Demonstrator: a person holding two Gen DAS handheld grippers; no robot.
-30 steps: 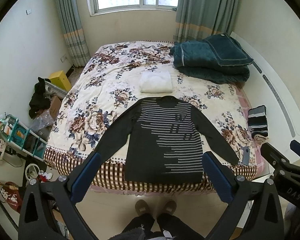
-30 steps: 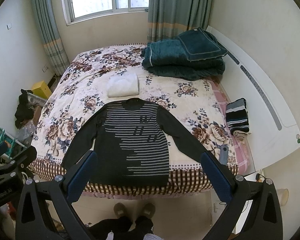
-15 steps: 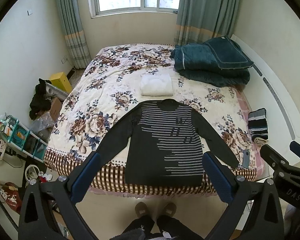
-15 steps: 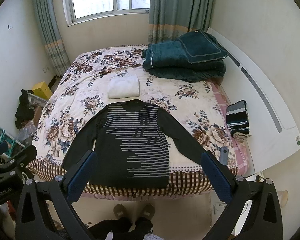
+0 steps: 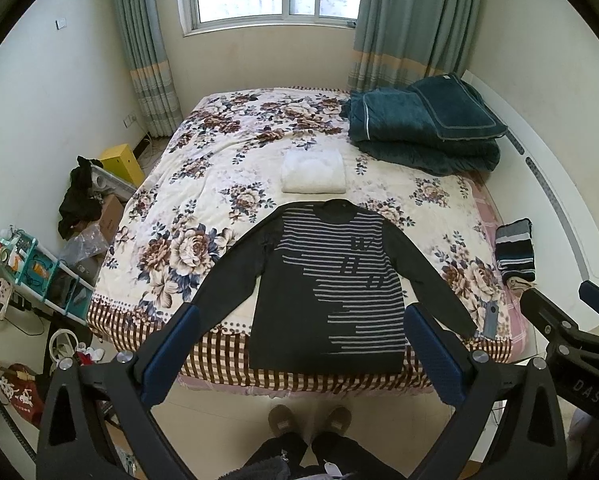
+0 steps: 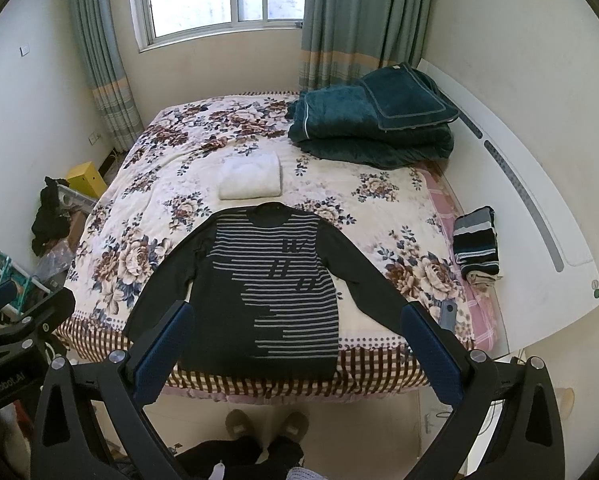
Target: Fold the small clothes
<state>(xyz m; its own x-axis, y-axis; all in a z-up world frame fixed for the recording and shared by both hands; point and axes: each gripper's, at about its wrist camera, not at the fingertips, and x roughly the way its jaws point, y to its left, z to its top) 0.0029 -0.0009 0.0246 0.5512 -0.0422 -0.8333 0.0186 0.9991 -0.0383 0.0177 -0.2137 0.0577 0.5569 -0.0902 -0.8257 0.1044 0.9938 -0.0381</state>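
Left wrist view: the left hand-held gripper is held wide apart above the floor, gripping nothing. A sweater is spread flat at the bed's near edge.

Right wrist view: the right hand-held gripper is likewise spread and empty. The sweater is laid before a towel.

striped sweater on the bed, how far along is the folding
Done: a white folded garment and a striped folded stack already lie on the bed. In hand: nothing; left gripper and right gripper hang open. Left: the dark striped sweater lies flat, sleeves spread, unfolded.
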